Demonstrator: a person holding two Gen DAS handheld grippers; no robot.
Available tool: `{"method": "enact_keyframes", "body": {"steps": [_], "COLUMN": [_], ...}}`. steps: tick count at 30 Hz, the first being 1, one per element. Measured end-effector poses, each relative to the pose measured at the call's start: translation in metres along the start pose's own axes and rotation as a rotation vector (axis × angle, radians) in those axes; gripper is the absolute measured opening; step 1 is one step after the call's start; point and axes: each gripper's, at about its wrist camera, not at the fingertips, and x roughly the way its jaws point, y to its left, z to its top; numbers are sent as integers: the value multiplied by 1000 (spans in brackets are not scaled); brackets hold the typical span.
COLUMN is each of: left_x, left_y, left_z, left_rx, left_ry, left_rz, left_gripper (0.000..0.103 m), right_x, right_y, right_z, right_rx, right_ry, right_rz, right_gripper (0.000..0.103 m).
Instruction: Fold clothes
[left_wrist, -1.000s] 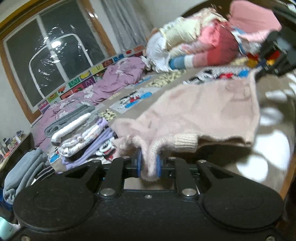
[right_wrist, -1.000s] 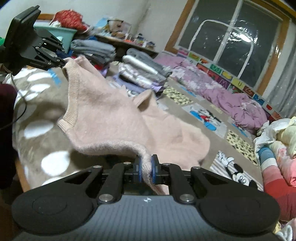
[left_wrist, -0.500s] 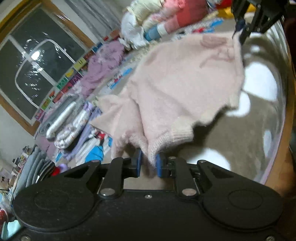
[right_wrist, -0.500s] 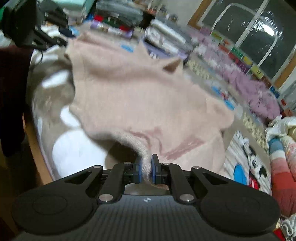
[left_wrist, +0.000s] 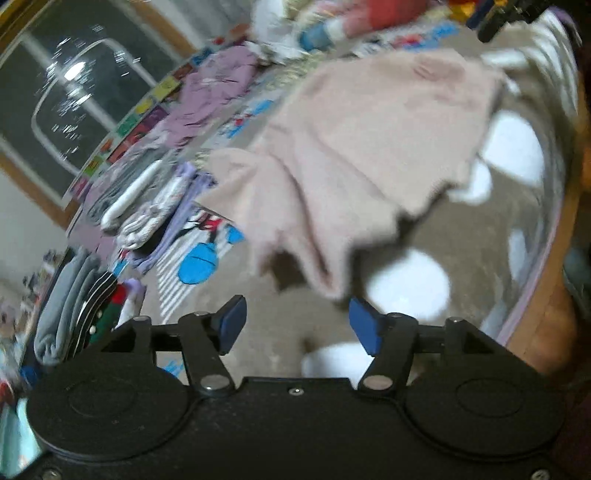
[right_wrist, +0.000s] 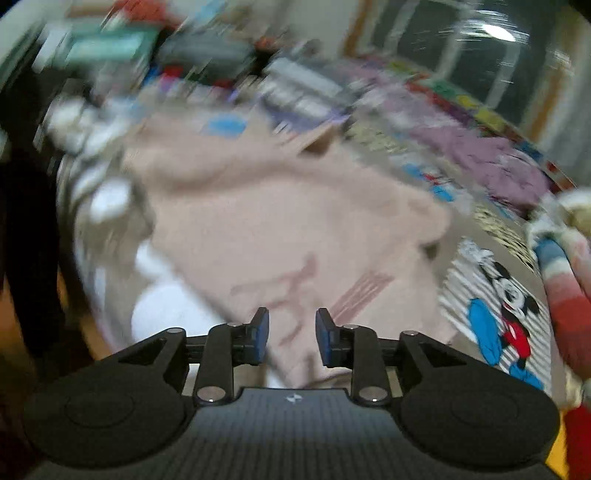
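**Pink sweater spread on blanket, both grippers free of it**

Obs: the pink knit sweater (left_wrist: 369, 147) lies spread, front up, on the taupe blanket with white spots (left_wrist: 406, 288); a darker pink motif shows on its chest in the right wrist view. Both views are motion-blurred, so hem and sleeve edges are soft.

Left gripper (left_wrist: 297, 325): jaws wide apart, nothing between them, just short of a drooping corner of the sweater. Right gripper (right_wrist: 291, 336): jaws apart, hanging over the sweater's near edge, not pinching it.

Stacks of folded clothes (left_wrist: 147, 206) lie beyond on the cartoon-print sheet (right_wrist: 498, 302).

Judgement: garment laid flat, no fold visible in it; the step in hand looks like laying out or regrasping. A next pinch would call for a clean edge, sleeve or side, with both layers taken together.
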Motion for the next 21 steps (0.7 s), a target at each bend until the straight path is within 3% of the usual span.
{"method": "enact_keyframes", "body": {"steps": [2, 5, 9, 13, 16, 17, 21], "left_x": [-6, -9, -3, 22, 51, 62, 99], "left_y": [17, 53, 95, 118, 123, 122, 118], "left_z": [8, 21, 24, 18, 9, 4, -20], "left_rx": [-114, -363, -717, -978, -1132, -1184, -1344], "left_ry": [-42, -118, -198, -206, -175, -167, -124], "left_rz": [-18, -67, -130, -179, -255, -285, -386], "left_gripper": [73, 76, 84, 85, 85, 85, 84], "right_x": [-13, -29, -31, -14, 3, 9, 31], "right_y": [-20, -54, -94, -108, -100, -97, -100], "right_z": [2, -6, -43, -101, -139, -150, -164], "right_rx": [155, 454, 891, 1238, 1363, 1386, 1441], "right_ry": [-96, -252, -420, -535, -549, -533, -444], "right_rz": [-25, -36, -5, 6, -31, -32, 16], "right_gripper": [37, 45, 49, 55, 59, 64, 68]}}
